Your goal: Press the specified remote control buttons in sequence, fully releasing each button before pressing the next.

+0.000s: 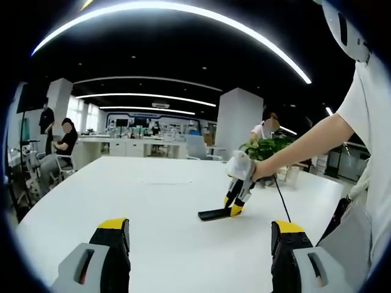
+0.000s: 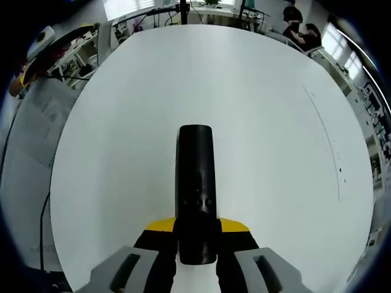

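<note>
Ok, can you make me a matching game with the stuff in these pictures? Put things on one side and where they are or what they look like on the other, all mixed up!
Things:
1. remote
2. left gripper
3. plant
4. table

Clues:
A. white and wide
B. green, at the far edge of the table
C. black, lying between the right gripper's jaws
D. jaws wide apart, holding nothing

Pairs: 1-C, 2-D, 3-B, 4-A

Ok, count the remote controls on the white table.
1. A black slim remote control lies flat on the white table, its near end between the right gripper jaws. None elsewhere on the visible tabletop.
</note>
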